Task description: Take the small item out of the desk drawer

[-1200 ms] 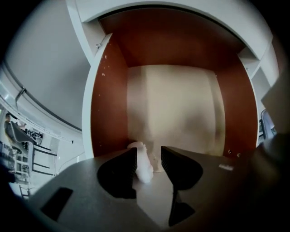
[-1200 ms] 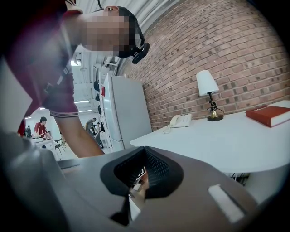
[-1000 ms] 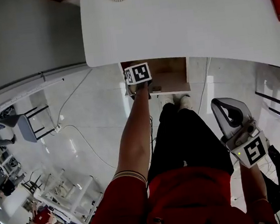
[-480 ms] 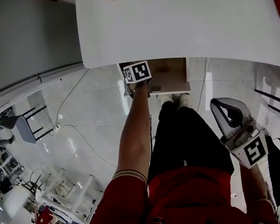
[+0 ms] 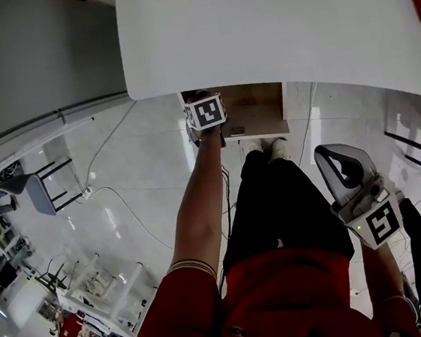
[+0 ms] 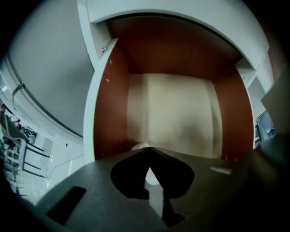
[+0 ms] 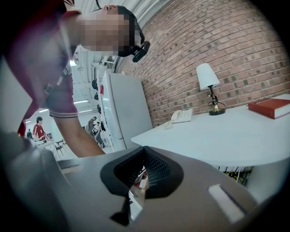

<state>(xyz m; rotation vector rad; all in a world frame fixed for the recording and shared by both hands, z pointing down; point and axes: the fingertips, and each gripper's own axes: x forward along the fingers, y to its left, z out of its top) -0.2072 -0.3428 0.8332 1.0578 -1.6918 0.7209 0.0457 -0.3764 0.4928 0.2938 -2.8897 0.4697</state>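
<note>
Under the white desk (image 5: 269, 21) the drawer (image 5: 253, 114) stands pulled out, with brown walls and a pale floor (image 6: 172, 108). My left gripper (image 5: 203, 106) reaches into its front left corner, and the marker cube hides the jaws in the head view. In the left gripper view the jaws (image 6: 148, 152) are shut, with a small pale item (image 6: 139, 146) pinched at their tips. My right gripper (image 5: 329, 159) hangs low at the right beside the person's lap. It is shut (image 7: 145, 152) with nothing in it.
A small dark thing (image 5: 236, 131) lies at the drawer's front edge. On the desk stand a telephone (image 7: 182, 116), a lamp (image 7: 209, 86) and a red book (image 7: 269, 108). A white fridge (image 7: 124, 113) is behind. A cable (image 5: 116, 197) and a chair (image 5: 47, 190) are on the floor at left.
The left gripper's cube has shifted slightly at the drawer's front left corner. The right gripper has barely moved.
</note>
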